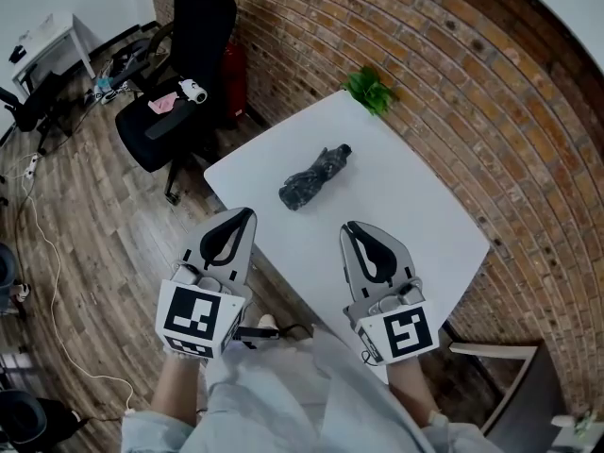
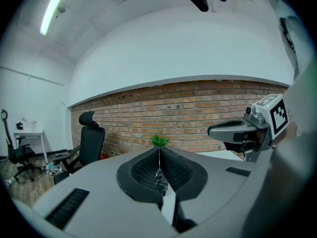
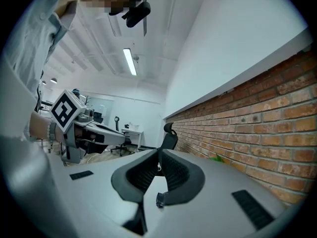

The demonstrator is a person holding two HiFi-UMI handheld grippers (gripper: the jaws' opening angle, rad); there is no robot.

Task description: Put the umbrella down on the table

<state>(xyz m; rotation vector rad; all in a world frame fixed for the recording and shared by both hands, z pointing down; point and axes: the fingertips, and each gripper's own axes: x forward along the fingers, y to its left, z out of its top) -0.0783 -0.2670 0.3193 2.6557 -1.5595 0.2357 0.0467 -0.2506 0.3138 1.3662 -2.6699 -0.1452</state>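
Umbrella [image 1: 315, 179] flat on the white table [image 1: 425, 225], job looks done

It lies folded about mid-surface, towards the far corner with the plant [image 1: 370, 89]. Left gripper [image 1: 249, 213] and right gripper [image 1: 347, 226] hover by the near edge, jaws closed on nothing, so I'd guess it's released.

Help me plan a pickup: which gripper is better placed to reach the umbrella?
Probably left: the umbrella lies straight ahead of the shut left gripper; from the right gripper, also shut, it barely shows.

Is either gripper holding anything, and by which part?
Nothing is held: the left gripper and right gripper are shut and empty; the folded black umbrella lies on the white table.
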